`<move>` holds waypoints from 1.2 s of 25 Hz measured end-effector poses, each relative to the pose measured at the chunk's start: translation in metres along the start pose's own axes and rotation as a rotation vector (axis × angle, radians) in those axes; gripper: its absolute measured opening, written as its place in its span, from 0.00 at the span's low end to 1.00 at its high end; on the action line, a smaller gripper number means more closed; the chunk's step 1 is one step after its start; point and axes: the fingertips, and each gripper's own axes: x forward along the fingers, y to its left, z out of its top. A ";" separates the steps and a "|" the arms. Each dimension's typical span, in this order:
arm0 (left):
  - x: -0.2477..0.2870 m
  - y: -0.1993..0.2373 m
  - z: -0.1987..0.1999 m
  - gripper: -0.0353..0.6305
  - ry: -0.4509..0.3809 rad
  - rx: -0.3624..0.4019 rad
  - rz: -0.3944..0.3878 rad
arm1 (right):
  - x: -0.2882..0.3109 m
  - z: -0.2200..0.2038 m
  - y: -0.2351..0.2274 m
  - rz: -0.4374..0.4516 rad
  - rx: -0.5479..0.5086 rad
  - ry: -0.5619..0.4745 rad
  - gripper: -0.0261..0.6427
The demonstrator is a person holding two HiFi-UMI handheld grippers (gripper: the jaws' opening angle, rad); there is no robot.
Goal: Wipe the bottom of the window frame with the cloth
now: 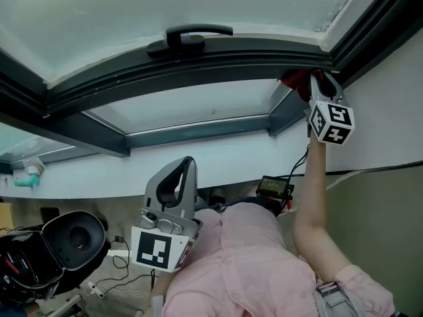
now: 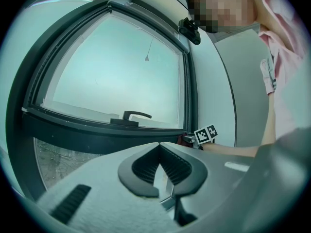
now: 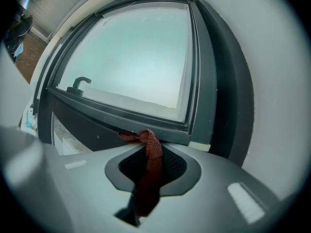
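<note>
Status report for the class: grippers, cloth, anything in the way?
Right gripper shut on red cloth, at right corner of window frame. Left gripper shut, empty, low. Handle further along.

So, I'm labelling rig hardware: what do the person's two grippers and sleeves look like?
Both are grey plastic grippers: the left gripper and right gripper each have a claw lined with black ribbed pads and carry a white cube with black square markers. The person wears a pale pink shirt, its right sleeve short or rolled up.

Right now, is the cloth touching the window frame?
Touching. In the right gripper view the cloth has its tip bent over against the frame at its bottom rail.
</note>
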 end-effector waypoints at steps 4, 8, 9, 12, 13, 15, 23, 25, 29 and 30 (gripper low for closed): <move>0.002 0.001 0.001 0.05 0.002 0.001 0.000 | -0.001 -0.001 -0.010 -0.026 0.010 -0.001 0.13; 0.004 0.002 0.002 0.05 0.004 -0.002 -0.001 | -0.002 -0.003 -0.018 -0.045 0.016 0.001 0.13; 0.005 0.003 0.002 0.05 0.005 -0.002 -0.001 | -0.003 -0.003 -0.019 -0.046 0.015 0.001 0.13; 0.006 0.004 0.002 0.05 0.005 -0.001 0.000 | -0.003 -0.002 -0.018 -0.043 0.012 -0.004 0.13; 0.006 0.004 0.002 0.05 0.005 -0.001 -0.001 | -0.003 -0.002 -0.018 -0.042 0.012 -0.006 0.13; 0.007 0.005 0.002 0.05 0.006 -0.002 -0.002 | -0.003 -0.002 -0.019 -0.041 0.009 -0.005 0.13; 0.004 0.010 0.004 0.05 0.003 -0.003 0.004 | -0.002 -0.004 -0.023 -0.086 0.030 0.006 0.13; 0.003 0.011 0.005 0.05 0.002 -0.003 0.006 | -0.003 -0.005 -0.024 -0.104 0.044 0.011 0.13; -0.001 0.014 0.004 0.05 0.004 -0.002 0.006 | -0.003 -0.015 -0.033 -0.139 0.093 0.026 0.13; -0.002 0.015 0.004 0.05 0.005 -0.003 0.008 | -0.004 -0.017 -0.034 -0.138 0.101 0.026 0.13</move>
